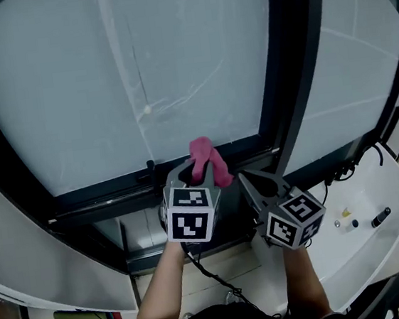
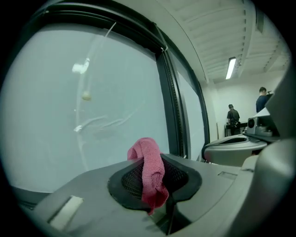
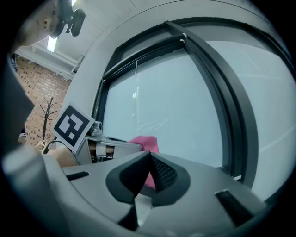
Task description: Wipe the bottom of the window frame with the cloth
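Above the bottom frame (image 1: 103,193): left gripper (image 1: 195,167) pinches cloth (image 1: 205,154); right gripper (image 1: 249,179) closed, empty. Wipe looks not yet begun.

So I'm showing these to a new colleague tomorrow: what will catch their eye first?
Most likely the pink cloth, the only bright colour, pinched in the left gripper close by the dark bottom of the window frame. Next comes the big pale window pane filling the upper part of the head view. The right gripper is beside the left one, jaws together on nothing.
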A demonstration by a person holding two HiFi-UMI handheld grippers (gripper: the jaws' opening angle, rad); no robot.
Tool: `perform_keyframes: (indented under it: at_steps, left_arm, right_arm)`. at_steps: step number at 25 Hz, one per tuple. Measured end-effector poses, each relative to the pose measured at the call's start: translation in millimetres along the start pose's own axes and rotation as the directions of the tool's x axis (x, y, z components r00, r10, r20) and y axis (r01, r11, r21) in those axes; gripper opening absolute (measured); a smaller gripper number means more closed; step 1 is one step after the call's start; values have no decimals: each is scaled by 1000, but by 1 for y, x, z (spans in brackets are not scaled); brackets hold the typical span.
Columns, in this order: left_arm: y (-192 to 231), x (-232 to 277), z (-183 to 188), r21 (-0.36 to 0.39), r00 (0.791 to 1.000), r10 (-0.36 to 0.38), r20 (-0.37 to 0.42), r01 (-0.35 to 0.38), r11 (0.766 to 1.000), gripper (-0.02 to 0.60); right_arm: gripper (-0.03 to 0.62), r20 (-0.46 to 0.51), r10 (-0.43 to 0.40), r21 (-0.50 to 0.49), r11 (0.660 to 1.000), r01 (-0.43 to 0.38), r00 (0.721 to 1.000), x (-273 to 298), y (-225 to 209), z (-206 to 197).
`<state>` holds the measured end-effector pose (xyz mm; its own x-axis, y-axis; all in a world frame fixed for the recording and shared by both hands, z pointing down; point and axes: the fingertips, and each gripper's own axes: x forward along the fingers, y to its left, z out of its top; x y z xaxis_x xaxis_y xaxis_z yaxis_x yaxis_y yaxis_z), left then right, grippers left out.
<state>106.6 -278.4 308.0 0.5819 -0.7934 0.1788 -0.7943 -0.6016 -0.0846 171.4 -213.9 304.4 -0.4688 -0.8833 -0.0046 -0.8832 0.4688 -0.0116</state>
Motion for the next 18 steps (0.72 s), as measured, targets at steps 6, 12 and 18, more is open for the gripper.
perform_keyframes:
  at_steps: [6,12,18]
  left_arm:
    - [69,-71,-20,-32,993,119,-1,-119,992,81]
    - [109,-117,-42,-37,985,170,-3,-170,985,83]
    - [128,-139,-62,-69,980,198,-15,-199,978,83]
  right_arm:
    - [0,5,80,9,997,-80,997,35,70,0]
    - [0,-1,131,16,991,-131,991,60,111,-7]
    - [0,-14,152,3,988,-152,988,71,133,-12]
